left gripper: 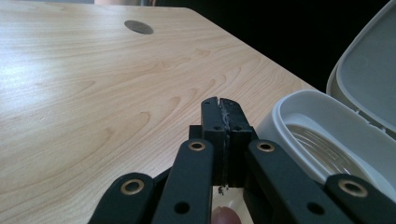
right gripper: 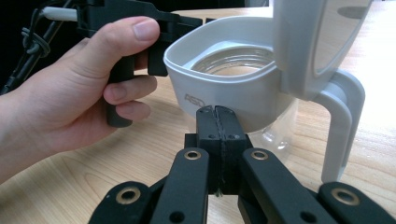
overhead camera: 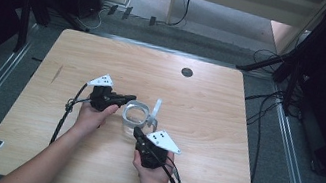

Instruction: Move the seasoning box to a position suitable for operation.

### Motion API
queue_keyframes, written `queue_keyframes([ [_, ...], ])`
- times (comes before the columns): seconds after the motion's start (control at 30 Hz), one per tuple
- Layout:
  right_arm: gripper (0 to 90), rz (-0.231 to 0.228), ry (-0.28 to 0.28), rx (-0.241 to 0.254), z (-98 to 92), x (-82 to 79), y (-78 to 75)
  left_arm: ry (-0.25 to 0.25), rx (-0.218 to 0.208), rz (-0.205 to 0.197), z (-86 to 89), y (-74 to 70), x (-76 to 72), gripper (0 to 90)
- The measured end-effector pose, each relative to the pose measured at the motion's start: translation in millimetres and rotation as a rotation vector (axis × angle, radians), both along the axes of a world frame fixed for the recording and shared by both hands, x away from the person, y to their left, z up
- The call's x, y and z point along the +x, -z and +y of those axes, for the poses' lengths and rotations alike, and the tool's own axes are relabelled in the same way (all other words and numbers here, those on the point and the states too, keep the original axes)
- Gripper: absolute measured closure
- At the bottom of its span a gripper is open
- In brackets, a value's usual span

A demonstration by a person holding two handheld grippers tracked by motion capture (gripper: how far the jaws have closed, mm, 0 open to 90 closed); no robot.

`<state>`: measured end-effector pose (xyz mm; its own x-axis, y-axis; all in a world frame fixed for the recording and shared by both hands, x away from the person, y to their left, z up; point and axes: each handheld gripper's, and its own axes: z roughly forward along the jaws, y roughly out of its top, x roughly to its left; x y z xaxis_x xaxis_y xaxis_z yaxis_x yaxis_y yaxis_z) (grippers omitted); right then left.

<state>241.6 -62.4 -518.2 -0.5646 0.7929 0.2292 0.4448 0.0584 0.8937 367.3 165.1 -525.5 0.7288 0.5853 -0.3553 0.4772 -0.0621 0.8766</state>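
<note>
A clear jug (overhead camera: 136,117) with a white upper part (right gripper: 224,88) stands at the table's middle. Its white lid (right gripper: 303,42) is hinged up and its handle (right gripper: 341,126) is on the far right side. My left gripper (overhead camera: 129,99) is shut with nothing in it, its tips just beside the jug's rim (left gripper: 299,100) on the left. From the near side, my right gripper (overhead camera: 139,136) points at the jug, shut and holding nothing; its tips (right gripper: 217,112) are close to the white wall. The left gripper (right gripper: 189,21) and the hand holding it appear beyond the jug in the right gripper view.
The wooden table (overhead camera: 205,129) has a round grey grommet (overhead camera: 186,72) near its far edge. Cables trail from both grippers toward the near edge. Dark stands and cables sit on the floor around the table.
</note>
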Motion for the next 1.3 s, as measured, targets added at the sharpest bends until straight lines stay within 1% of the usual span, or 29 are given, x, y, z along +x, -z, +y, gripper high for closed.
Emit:
queue_keyframes([
  [0.1,90.0,0.002,0.002,-0.001,-0.8,0.3,0.3,0.01,0.003,-0.003,0.8,0.1,-0.1,90.0],
  [0.17,90.0,-0.001,0.012,-0.007,-2.3,-0.5,0.0,0.02,0.017,-0.011,1.3,-0.9,-1.5,90.0],
  [0.2,90.0,-0.001,0.022,-0.001,-4.5,-0.8,-0.3,0.025,0.026,-0.016,1.3,-1.6,-2.6,90.0],
  [0.3,90.0,0.001,0.029,0.002,-7.1,-0.9,-0.8,0.036,0.041,-0.029,0.7,-2.8,-6.7,90.0],
  [0.4,90.0,-0.001,0.033,0.002,-8.7,-1.1,-1.5,0.059,0.046,-0.042,0.0,-3.6,-12.3,90.0],
  [0.43,90.0,-0.004,0.037,0.002,-8.9,-1.2,-1.8,0.061,0.055,-0.05,-0.4,-4.0,-14.5,90.0],
  [0.53,90.0,-0.006,0.046,0.004,-11.2,-0.4,-3.1,0.085,0.068,-0.056,-2.9,-5.8,-21.2,90.0],
  [0.6,90.0,-0.01,0.064,0.009,-16.4,2.9,-4.2,0.095,0.067,-0.07,-6.0,-7.3,-26.6,90.0],
  [0.63,90.0,-0.01,0.064,0.009,-16.4,2.9,-4.2,0.095,0.07,-0.076,-7.4,-8.2,-28.9,90.0],
  [0.7,90.0,-0.011,0.087,0.011,-21.6,5.7,-5.4,0.09,0.075,-0.087,-10.2,-9.3,-31.4,88.5],
  [0.77,90.0,-0.014,0.121,0.012,-28.6,9.2,-6.5,0.062,0.078,-0.09,-11.5,-9.8,-30.2,87.4],
  [0.8,90.0,-0.011,0.156,0.019,-36.1,13.8,-7.6,0.033,0.068,-0.081,-12.3,-9.4,-26.7,87.3],
  [0.83,90.0,-0.011,0.156,0.019,-36.1,13.8,-7.6,0.033,0.068,-0.081,-12.3,-9.4,-26.7,87.3],
  [0.87,90.0,-0.009,0.194,0.018,-42.6,19.2,-8.7,0.02,0.063,-0.072,-13.2,-8.8,-24.7,87.4],
  [0.9,90.0,-0.009,0.194,0.018,-42.6,19.2,-8.7,0.009,0.063,-0.065,-14.6,-8.3,-22.6,87.4],
  [0.93,90.0,-0.005,0.208,0.014,-45.2,22.9,-8.5,-0.001,0.061,-0.058,-16.4,-7.7,-20.7,87.4],
  [0.97,90.0,0.02,0.231,0.013,-48.4,31.1,-6.9,-0.004,0.063,-0.054,-17.8,-7.3,-19.0,87.4],
  [1.0,90.0,0.02,0.231,0.013,-48.4,31.1,-6.9,-0.002,0.063,-0.053,-19.7,-7.0,-17.6,87.4],
  [1.03,90.0,0.029,0.254,0.009,-49.9,37.3,-5.2,-0.003,0.074,-0.053,-23.7,-7.1,-16.6,87.8],
  [1.07,90.0,0.029,0.254,0.009,-49.9,37.3,-5.2,-0.003,0.074,-0.053,-23.7,-7.1,-16.6,87.7],
  [1.1,90.0,0.031,0.269,0.01,-49.2,40.5,-5.0,-0.003,0.071,-0.053,-25.9,-6.8,-16.7,87.6],
  [1.17,90.0,0.023,0.288,-0.004,-47.3,42.3,-5.5,0.0,0.075,-0.051,-26.1,-6.6,-16.8,88.4],
  [1.23,90.0,0.022,0.289,-0.008,-47.1,43.5,-5.6,0.009,0.079,-0.053,-26.6,-6.2,-17.5,89.2],
  [1.3,90.0,0.004,0.283,-0.033,-47.5,46.4,-5.3,0.017,0.091,-0.057,-26.8,-7.0,-19.7,89.9],
])
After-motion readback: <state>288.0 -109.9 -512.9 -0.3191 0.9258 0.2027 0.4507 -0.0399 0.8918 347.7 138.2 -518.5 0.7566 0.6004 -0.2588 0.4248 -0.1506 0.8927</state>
